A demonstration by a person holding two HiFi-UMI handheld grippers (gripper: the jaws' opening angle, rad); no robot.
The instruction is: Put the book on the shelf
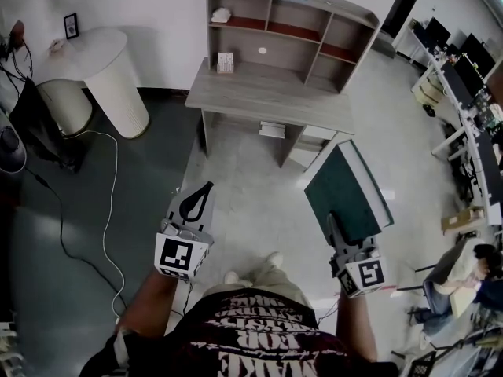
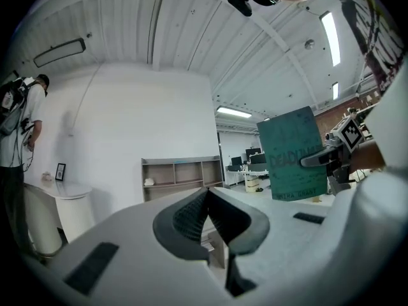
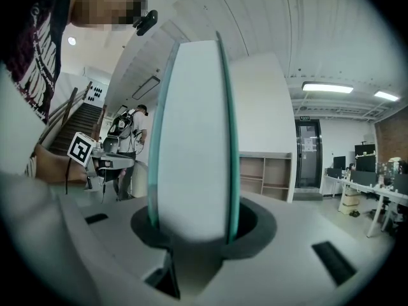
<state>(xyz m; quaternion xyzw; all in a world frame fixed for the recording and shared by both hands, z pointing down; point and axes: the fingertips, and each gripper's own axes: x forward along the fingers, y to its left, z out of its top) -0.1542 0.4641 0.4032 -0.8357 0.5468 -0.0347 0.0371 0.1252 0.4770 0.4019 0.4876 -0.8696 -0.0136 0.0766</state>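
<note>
A thick book with a dark green cover [image 1: 347,196] is clamped in my right gripper [image 1: 339,234], held up off the floor in front of me at the right. In the right gripper view its white page edge [image 3: 191,139] fills the middle, with both jaws pressed on its covers. My left gripper [image 1: 196,201] is shut with nothing in it, its two dark tips touching [image 2: 207,193]. The wooden shelf unit [image 1: 284,30] stands ahead on a desk [image 1: 267,96] against the white wall. From the left gripper view the book [image 2: 294,153] and the shelf [image 2: 182,174] both show.
A round white table [image 1: 98,69] with a small picture frame stands at the left, and a white cable [image 1: 110,210] trails over the floor. Office desks with monitors [image 1: 471,93] line the right side. A seated person [image 1: 479,277] is at lower right. Another person [image 2: 19,145] stands near the round table.
</note>
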